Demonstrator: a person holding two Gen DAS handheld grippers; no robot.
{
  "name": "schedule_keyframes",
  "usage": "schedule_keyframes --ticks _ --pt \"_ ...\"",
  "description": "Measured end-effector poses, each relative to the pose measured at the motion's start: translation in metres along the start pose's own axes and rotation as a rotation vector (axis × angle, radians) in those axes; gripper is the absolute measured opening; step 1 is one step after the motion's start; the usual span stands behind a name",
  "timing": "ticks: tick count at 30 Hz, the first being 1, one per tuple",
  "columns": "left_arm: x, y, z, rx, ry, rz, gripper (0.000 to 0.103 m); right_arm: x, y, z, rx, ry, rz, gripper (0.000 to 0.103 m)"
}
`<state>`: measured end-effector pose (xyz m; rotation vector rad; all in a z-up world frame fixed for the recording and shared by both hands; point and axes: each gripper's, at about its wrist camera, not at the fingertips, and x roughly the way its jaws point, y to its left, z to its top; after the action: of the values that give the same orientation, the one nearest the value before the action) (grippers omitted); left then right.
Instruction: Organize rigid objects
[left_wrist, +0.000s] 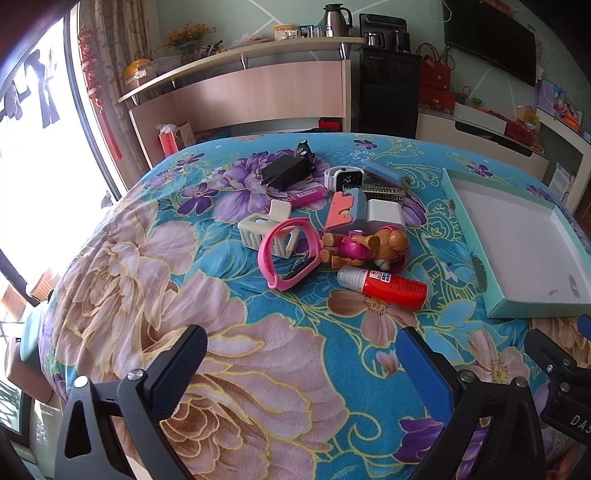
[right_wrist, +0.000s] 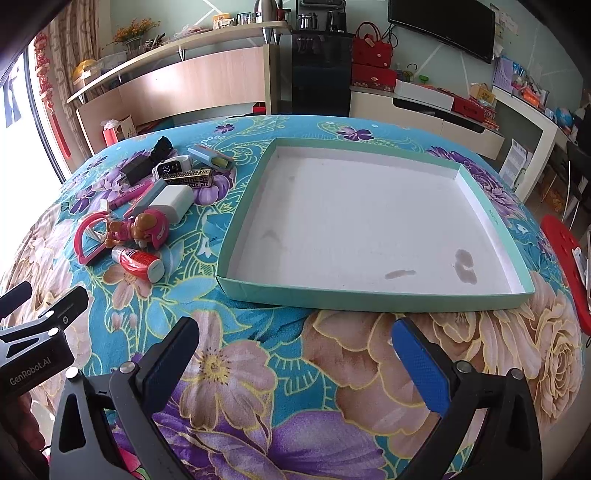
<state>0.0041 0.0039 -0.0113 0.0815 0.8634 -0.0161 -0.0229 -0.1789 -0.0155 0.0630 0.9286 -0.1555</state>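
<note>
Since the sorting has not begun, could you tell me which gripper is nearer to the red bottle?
Left. The left gripper hangs open just short of the red bottle, which lies ahead of it. The right gripper faces the tray, with the bottle off to its left.

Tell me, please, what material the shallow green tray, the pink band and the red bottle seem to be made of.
Shallow green tray: probably cardboard, matte; thin folded walls, white inside with grey stains.
Pink band: likely silicone or soft plastic; smooth, slightly glossy loop.
Red bottle: plastic, it seems; translucent whitish cap end, glossy red printed label.
</note>
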Motion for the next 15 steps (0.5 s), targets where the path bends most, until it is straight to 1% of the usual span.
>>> schedule_keyframes --ticks 7,15 --pt "-0.002 -0.002 -0.001 0.011 -0.007 0.022 0.103 0.001 -0.004 0.0 0.025 0.004 0.012 0.103" --pt "0.0 -0.002 -0.001 0.01 0.003 0.035 0.103 0.002 -0.012 -0.001 0.064 0.006 0.031 0.103"
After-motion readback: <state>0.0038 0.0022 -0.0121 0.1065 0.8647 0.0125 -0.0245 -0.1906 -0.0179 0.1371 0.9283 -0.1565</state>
